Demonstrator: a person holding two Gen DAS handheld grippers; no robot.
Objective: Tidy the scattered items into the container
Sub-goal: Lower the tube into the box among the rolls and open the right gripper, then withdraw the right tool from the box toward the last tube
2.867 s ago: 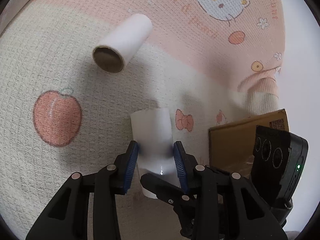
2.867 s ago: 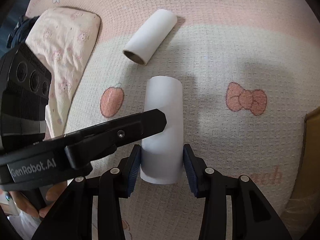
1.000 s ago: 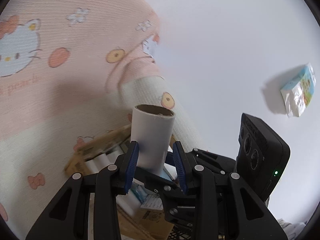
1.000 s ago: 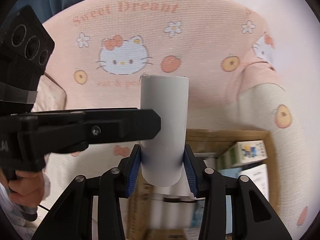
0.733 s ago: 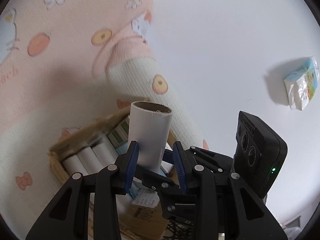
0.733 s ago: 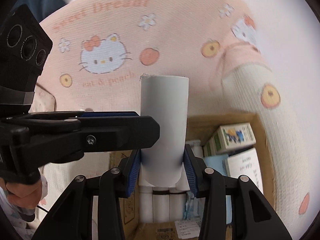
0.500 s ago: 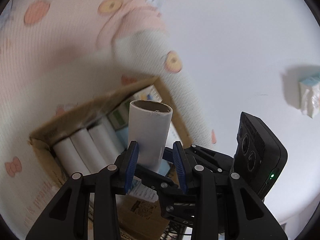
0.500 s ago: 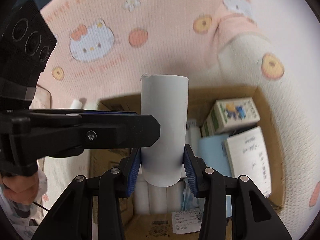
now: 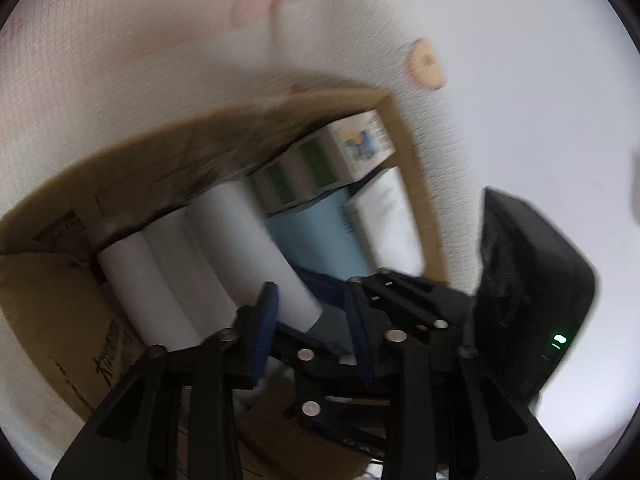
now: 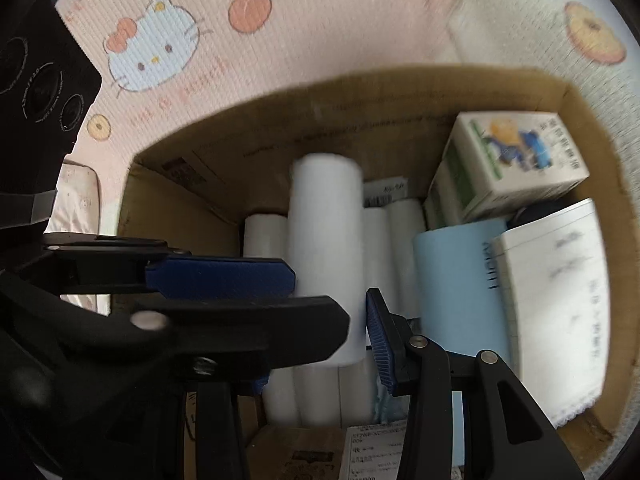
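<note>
Step in hand (my read): set the paper roll (image 10: 326, 248) down into the cardboard box (image 9: 52, 288), on or beside the laid rolls (image 9: 136, 280).

- L gripper (image 9: 312, 330): jaws closing. Roll's near end sits between them, skewed up-left. Roll overlaps the L pad, but a gap shows at the R pad, so not clamped as far as I can see.
- R gripper (image 10: 326, 312): clamped on the same roll, approx mid-length, pointing steeply down into the box. Its L pad is hidden behind the other gripper's finger.
- Where the roll is: over the box opening, above the row, not yet resting on anything.

How to do it well:
- One grip should carry. Get the L fingers clear sideways first, since they cross in front of the R grip.
- Line the roll parallel w/ the row and lower it into a groove between two rolls so it can't roll off.
- Let go only once it bears on something. A drop could bounce it onto the blue pack (image 10: 456, 280).
- Keep off the box's back wall (image 10: 320, 112).

Materials and shapes, L to R:
- Blanket (image 9: 120, 40): waffle knit, pink and cream, cartoon print, soft.
- Box: brown corrugated, printed marks, stiff walls.
- Rolls: white cylinders, matte, smooth, lying side by side.
- Blue pack: pale, smooth face.
- Printed cartons (image 10: 516, 156): white and green, square-edged, stacked at far R corner.
- White notepad-like pack (image 10: 556, 320): flat, blurred text.
</note>
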